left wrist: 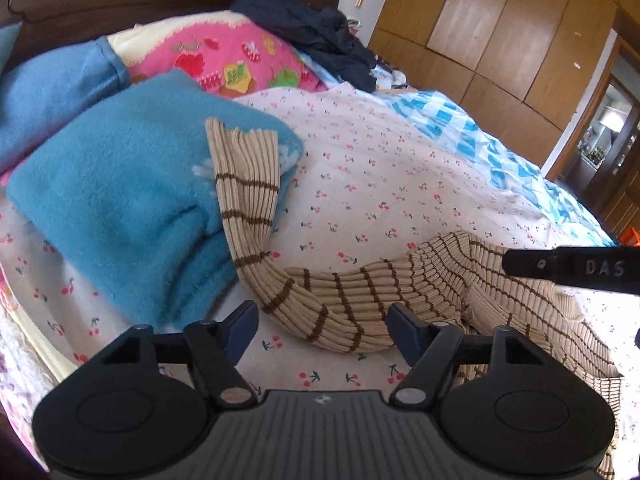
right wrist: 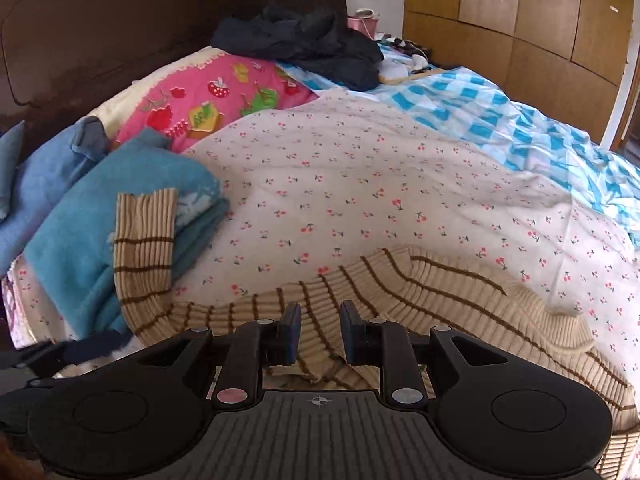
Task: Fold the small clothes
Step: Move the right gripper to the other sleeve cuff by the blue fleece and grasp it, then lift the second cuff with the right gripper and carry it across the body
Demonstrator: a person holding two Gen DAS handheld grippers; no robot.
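A beige ribbed sweater with thin brown stripes (left wrist: 440, 280) lies on the cherry-print sheet (left wrist: 380, 168). One sleeve (left wrist: 248, 184) runs up over a folded teal blanket (left wrist: 120, 200). My left gripper (left wrist: 324, 334) is open, with the bend of that sleeve lying between its blue pads, which do not press on it. My right gripper (right wrist: 320, 332) is narrowly closed on a bunched fold of the sweater body (right wrist: 460, 300), and one of its black fingers (left wrist: 568, 268) reaches in from the right edge of the left wrist view.
At the head of the bed are a pink fruit-print pillow (right wrist: 224, 96), a blue cushion (left wrist: 52, 88) and a heap of dark clothes (right wrist: 304, 44). A blue-and-white checked cover (right wrist: 520, 120) lies to the right. Wooden wardrobes (right wrist: 520, 20) stand behind.
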